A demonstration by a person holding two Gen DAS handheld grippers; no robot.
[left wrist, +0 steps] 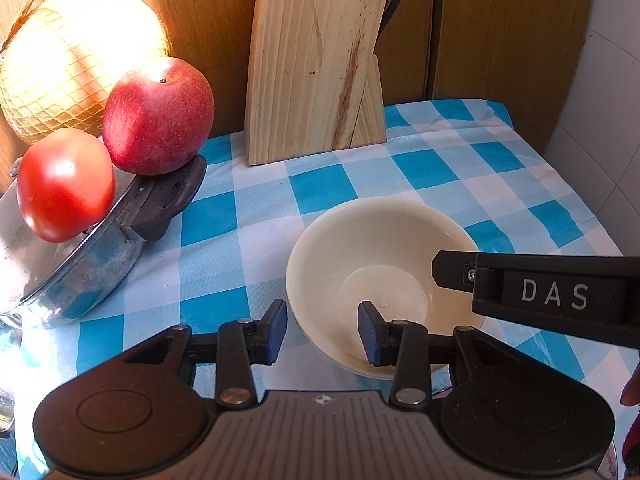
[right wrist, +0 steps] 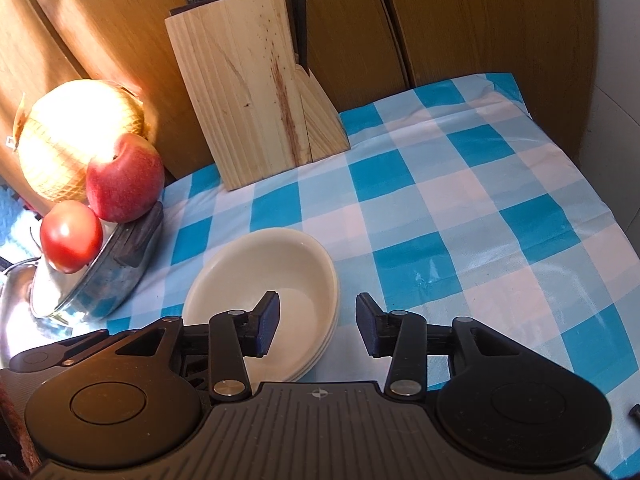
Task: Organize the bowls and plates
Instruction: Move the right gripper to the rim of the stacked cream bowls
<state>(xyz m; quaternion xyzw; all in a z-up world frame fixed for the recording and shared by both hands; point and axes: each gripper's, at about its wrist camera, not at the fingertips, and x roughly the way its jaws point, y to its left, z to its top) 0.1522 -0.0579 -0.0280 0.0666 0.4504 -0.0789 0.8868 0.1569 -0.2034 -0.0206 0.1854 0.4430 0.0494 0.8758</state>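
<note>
A cream bowl [left wrist: 384, 256] sits on the checked cloth in the left wrist view. My left gripper [left wrist: 322, 330] is open and straddles its near-left rim, with one pad inside and one outside. A black finger [left wrist: 452, 272] of my right gripper reaches over the bowl's right side. From the right wrist view the bowl is the top of a nested cream stack [right wrist: 248, 276], with layered rims showing at its right edge. My right gripper [right wrist: 316, 322] is open across that right rim, its left pad over the inside.
A wooden knife block [left wrist: 316, 64] stands at the back against wood panels. At left, a tilted metal pan [left wrist: 80, 276] carries a tomato [left wrist: 64, 184] and an apple [left wrist: 158, 116], with a netted pomelo [left wrist: 72, 60] behind. The blue-checked cloth [right wrist: 480, 208] stretches right towards a white wall.
</note>
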